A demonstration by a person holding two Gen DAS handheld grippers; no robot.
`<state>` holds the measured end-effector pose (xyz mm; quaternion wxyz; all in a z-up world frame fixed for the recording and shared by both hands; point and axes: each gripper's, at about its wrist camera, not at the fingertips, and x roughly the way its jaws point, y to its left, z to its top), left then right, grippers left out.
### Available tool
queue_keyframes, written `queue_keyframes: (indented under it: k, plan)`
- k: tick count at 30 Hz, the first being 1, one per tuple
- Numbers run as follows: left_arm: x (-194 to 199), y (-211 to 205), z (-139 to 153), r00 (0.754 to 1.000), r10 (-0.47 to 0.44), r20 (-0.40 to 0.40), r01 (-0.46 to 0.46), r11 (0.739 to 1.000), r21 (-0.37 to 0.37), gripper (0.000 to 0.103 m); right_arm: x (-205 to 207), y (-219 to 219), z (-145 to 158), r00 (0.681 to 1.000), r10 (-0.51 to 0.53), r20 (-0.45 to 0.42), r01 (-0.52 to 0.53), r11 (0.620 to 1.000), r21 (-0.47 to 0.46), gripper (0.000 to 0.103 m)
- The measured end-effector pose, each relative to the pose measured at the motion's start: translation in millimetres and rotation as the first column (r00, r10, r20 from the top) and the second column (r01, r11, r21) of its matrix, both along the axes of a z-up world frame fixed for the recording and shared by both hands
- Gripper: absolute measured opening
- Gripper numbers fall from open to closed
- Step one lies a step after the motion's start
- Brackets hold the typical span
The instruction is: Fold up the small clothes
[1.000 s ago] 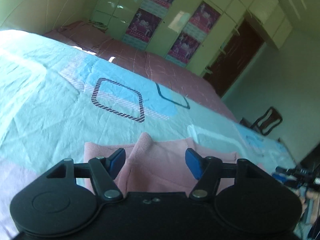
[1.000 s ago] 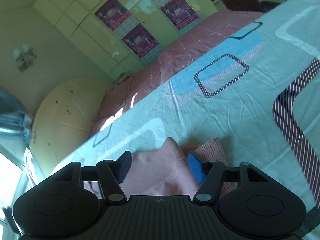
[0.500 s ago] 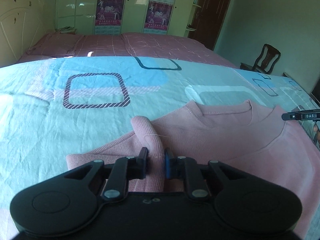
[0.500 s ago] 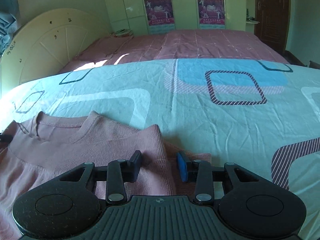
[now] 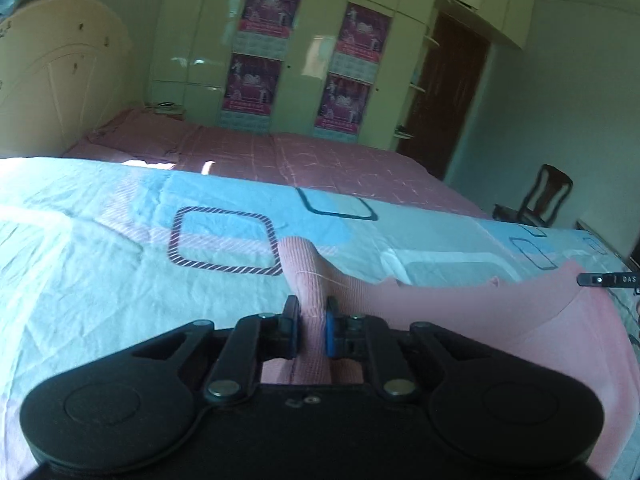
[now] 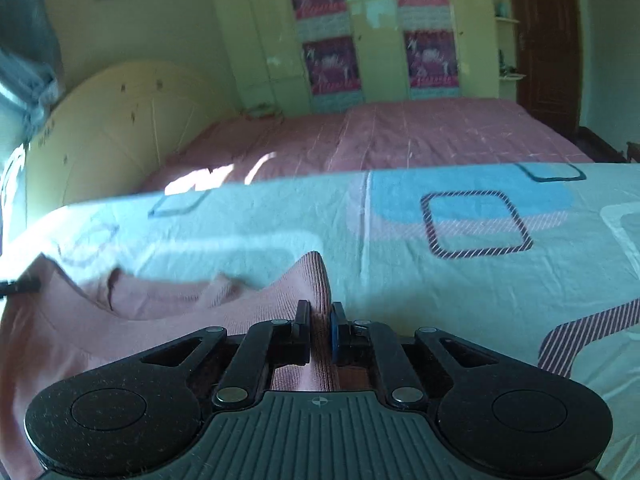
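A small pink knit top [image 5: 472, 320] lies on the light blue patterned bedsheet [image 5: 100, 272]. My left gripper [image 5: 311, 320] is shut on a pinched fold of its left shoulder, and the fold stands up between the fingers. My right gripper [image 6: 320, 326] is shut on a fold of the top [image 6: 120, 320] at its right shoulder. The neckline [image 6: 168, 288] sags between the two grips, lifted off the sheet. The tip of the other gripper shows at the edge of each view [image 5: 608, 279].
A second bed with a pink cover [image 5: 320, 160] lies beyond the sheet. A cream headboard [image 6: 120, 128] stands at the left, wardrobes with posters [image 5: 304, 52] at the back. A dark door [image 5: 452, 96] and a wooden chair [image 5: 540, 196] are at the right.
Both grippers have closed on the top's shoulders; the right one was still partly open half a second ago. Both have lifted the pinched folds and the neckline off the sheet.
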<state>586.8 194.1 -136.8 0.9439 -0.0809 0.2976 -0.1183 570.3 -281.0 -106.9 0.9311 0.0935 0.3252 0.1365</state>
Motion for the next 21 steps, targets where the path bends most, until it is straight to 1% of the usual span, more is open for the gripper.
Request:
queue_keyframes:
  k: [1, 2, 5, 8, 12, 13, 14, 15, 16, 17, 18, 19, 20, 21]
  plan:
    - [3.6, -0.9, -4.8, 1.000, 0.000, -0.029, -0.001, 1.000, -0.003, 0.011, 2.9, 0.6, -4.9, 1.000, -0.005, -0.017, 0.005, 1.000, -0.008, 0.008]
    - [6.9, -4.7, -8.2, 0.999, 0.006, -0.047, -0.005, 1.000, 0.015, 0.011, 7.1, 2.5, -9.7, 0.999, -0.010, -0.041, 0.009, 1.000, -0.007, 0.008]
    - [15.9, -16.5, -10.0, 0.998, 0.007, -0.066, -0.002, 0.997, 0.075, 0.011, 13.3, 12.8, -17.3, 0.998, -0.020, -0.058, 0.018, 0.999, -0.035, 0.008]
    - [27.7, -15.3, -17.4, 0.994, 0.028, -0.105, -0.020, 0.997, 0.077, 0.011, 21.3, 15.9, -29.7, 0.993, -0.042, -0.106, 0.034, 0.997, -0.076, 0.008]
    - [31.7, -13.8, -26.2, 0.991, 0.033, -0.130, -0.023, 0.997, 0.079, 0.013, 24.2, 19.1, -35.3, 0.991, -0.050, -0.128, 0.036, 0.994, -0.105, 0.008]
    - [31.0, -12.1, -25.8, 0.990, 0.036, -0.133, -0.026, 0.997, 0.075, 0.019, 24.5, 19.0, -33.3, 0.989, -0.052, -0.136, 0.037, 0.994, -0.107, 0.008]
    - [28.3, -10.7, -22.6, 0.991, 0.048, -0.128, -0.038, 0.996, 0.077, 0.030, 22.3, 18.8, -29.5, 0.989, -0.057, -0.137, 0.042, 0.993, -0.109, 0.009]
    - [21.8, -10.8, -15.4, 0.992, 0.071, -0.105, -0.060, 0.993, 0.103, 0.035, 16.8, 21.8, -20.7, 0.990, -0.072, -0.117, 0.055, 0.989, -0.136, 0.024]
    - [12.0, -13.0, -5.9, 0.994, 0.090, -0.065, -0.081, 0.987, 0.140, 0.046, 5.3, 25.8, -10.5, 0.995, -0.076, -0.065, 0.065, 0.985, -0.158, 0.039]
    - [-0.6, -17.2, 5.1, 0.997, 0.078, -0.016, -0.075, 0.986, 0.147, 0.049, -8.0, 30.2, -1.3, 0.999, -0.043, -0.022, 0.040, 0.990, -0.136, 0.040]
    - [-13.5, -22.4, 14.2, 0.999, 0.039, 0.012, -0.040, 0.993, 0.114, 0.049, -17.5, 37.1, 4.7, 1.000, 0.008, -0.029, -0.011, 0.995, -0.102, 0.040]
    - [-22.9, -31.7, 19.9, 1.000, -0.009, 0.012, 0.008, 0.998, 0.068, 0.049, -26.0, 48.3, 7.3, 0.997, 0.062, -0.042, -0.066, 0.994, -0.089, 0.040]
    - [-29.2, -46.6, 22.1, 0.997, -0.079, 0.002, 0.079, 0.996, 0.047, 0.048, -34.4, 62.5, 7.5, 0.992, 0.116, -0.045, -0.120, 0.988, -0.097, 0.040]
    - [-34.1, -66.9, 21.0, 0.988, -0.157, -0.011, 0.157, 0.986, 0.060, 0.048, -41.5, 78.7, 5.3, 0.984, 0.172, -0.047, -0.176, 0.978, -0.108, 0.040]
